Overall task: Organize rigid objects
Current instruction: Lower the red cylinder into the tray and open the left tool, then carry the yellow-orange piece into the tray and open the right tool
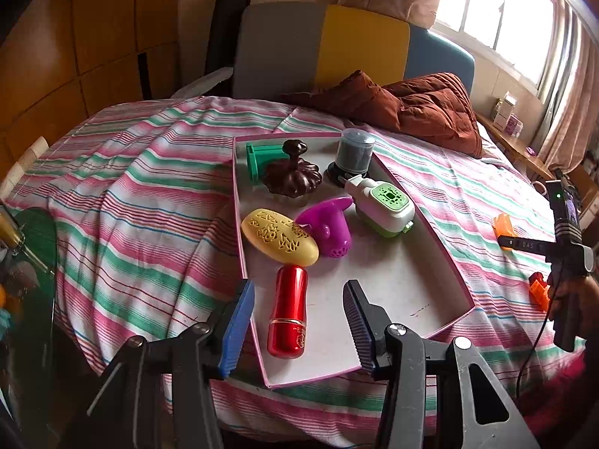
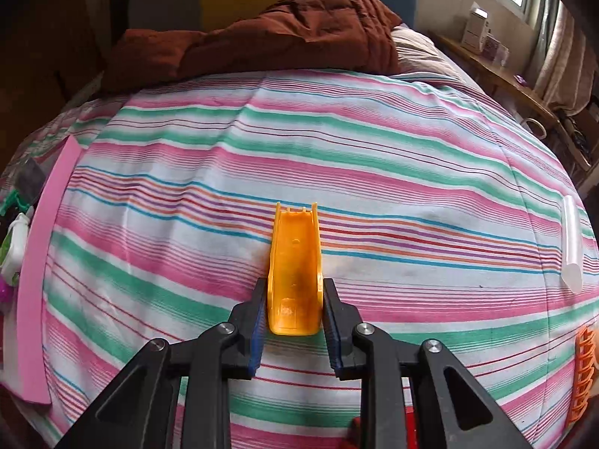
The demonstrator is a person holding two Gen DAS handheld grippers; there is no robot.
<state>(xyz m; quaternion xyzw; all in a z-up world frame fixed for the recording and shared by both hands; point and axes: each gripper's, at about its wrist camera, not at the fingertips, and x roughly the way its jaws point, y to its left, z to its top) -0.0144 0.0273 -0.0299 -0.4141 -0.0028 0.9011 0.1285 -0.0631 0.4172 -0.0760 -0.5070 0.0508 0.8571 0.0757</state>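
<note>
A pink-rimmed shallow box [image 1: 441,262] lies on the striped bed. It holds a red cylinder [image 1: 287,312], a yellow oval case [image 1: 279,236], a purple piece [image 1: 325,226], a white-green device [image 1: 383,207], a brown carved lid [image 1: 292,174], a green part [image 1: 258,157] and a grey canister [image 1: 353,151]. My left gripper [image 1: 297,305] is open over the red cylinder. My right gripper [image 2: 294,301] is shut on an orange plastic channel piece [image 2: 295,262] resting on the sheet; it also shows in the left wrist view [image 1: 503,226].
A second orange ribbed piece [image 2: 582,378] lies at the right edge, next to a clear tube [image 2: 571,243]. A brown quilt [image 2: 280,26] is bunched at the bed's head. The box's pink rim [image 2: 41,262] is at the left. A wooden bedside shelf [image 2: 524,89] stands on the right.
</note>
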